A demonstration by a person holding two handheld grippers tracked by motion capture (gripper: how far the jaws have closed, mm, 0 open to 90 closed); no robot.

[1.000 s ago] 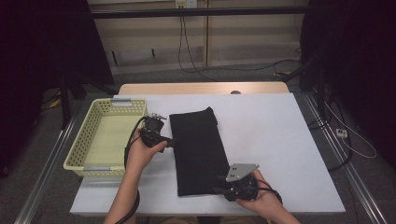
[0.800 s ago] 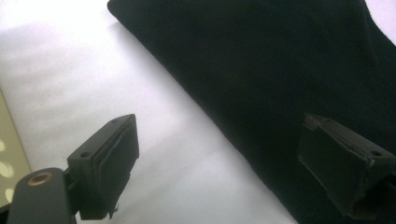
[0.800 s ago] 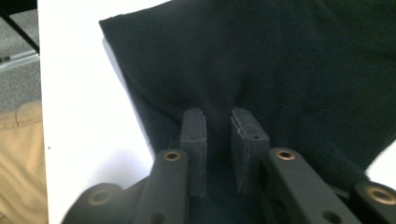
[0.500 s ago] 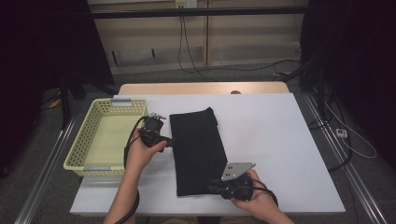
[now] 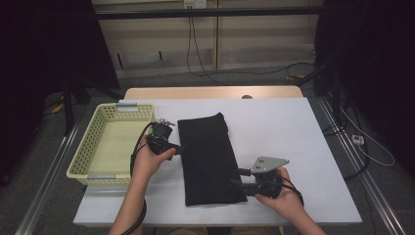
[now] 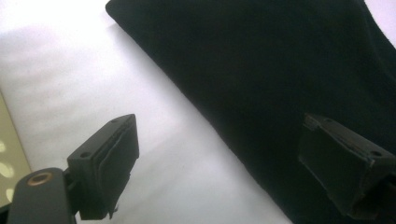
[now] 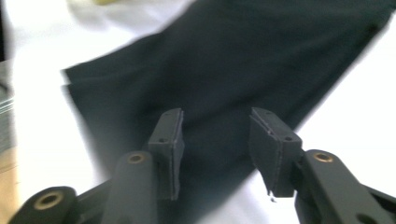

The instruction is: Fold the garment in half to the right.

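A black folded cloth (image 5: 208, 159) lies flat along the middle of the white table (image 5: 303, 147). My left gripper (image 5: 177, 143) sits at the cloth's left edge, midway along it. In the left gripper view it (image 6: 233, 154) stands wide open, one jaw over bare table and the other over the cloth (image 6: 280, 70), with the cloth's edge running between them. My right gripper (image 5: 239, 179) is at the cloth's near right corner. Its jaws (image 7: 215, 140) have just been opening and stand partly apart above the cloth (image 7: 233, 60), pinching nothing.
A pale yellow mesh basket (image 5: 78, 169) stands on the table's left side, close beside my left hand. Bare table stretches to the right of the cloth. Cables lie on the floor beyond the table's far edge.
My right hand went left toward the cloth's near corner, then drew back to the right and slightly up. Its jaws stand wider than half a second ago. The left hand and cloth have stayed put.
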